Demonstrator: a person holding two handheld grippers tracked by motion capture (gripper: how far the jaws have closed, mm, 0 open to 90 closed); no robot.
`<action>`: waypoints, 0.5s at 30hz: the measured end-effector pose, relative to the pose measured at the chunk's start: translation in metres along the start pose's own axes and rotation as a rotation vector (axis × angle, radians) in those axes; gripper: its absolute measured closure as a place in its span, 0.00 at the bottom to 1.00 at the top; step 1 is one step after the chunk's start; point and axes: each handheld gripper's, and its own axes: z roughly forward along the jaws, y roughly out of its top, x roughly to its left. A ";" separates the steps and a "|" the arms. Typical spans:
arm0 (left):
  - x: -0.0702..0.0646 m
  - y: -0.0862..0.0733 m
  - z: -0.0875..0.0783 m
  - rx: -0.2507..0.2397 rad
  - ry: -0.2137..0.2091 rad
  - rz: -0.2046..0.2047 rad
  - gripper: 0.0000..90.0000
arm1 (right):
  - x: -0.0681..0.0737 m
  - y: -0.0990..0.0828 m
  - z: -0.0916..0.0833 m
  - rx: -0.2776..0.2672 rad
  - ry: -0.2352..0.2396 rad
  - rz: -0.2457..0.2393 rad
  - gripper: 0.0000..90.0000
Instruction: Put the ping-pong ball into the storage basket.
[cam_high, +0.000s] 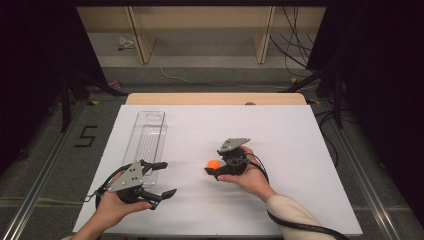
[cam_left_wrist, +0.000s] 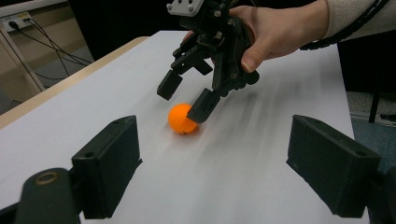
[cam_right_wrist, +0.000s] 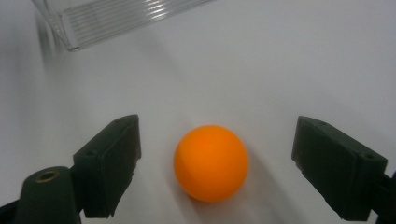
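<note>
High view looks forward and down over the whole counter (cam_high: 280, 130). Left gripper view sits low, facing across toward the ball (cam_left_wrist: 183, 119), mid-distance. Right gripper view hangs close above that ball (cam_right_wrist: 210, 162), tilted down. All three share the ball.

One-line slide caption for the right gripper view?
Open jaws of the right gripper flank an orange ball resting on the white table.

Orange ball (cam_right_wrist: 210, 162), black hand-held gripper (cam_high: 216, 167) jaws, white table (cam_high: 280, 135), clear ribbed tray (cam_high: 146, 137).
</note>
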 end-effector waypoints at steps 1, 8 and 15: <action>0.000 0.000 0.000 0.000 0.000 0.000 0.18 | 0.000 0.000 0.001 0.003 0.001 0.000 0.19; 0.000 0.000 0.000 -0.001 0.000 0.001 0.18 | -0.002 -0.002 0.007 0.021 -0.001 -0.003 0.23; 0.000 0.000 0.000 -0.001 -0.002 0.001 0.18 | -0.003 -0.003 0.012 0.039 -0.003 -0.006 0.29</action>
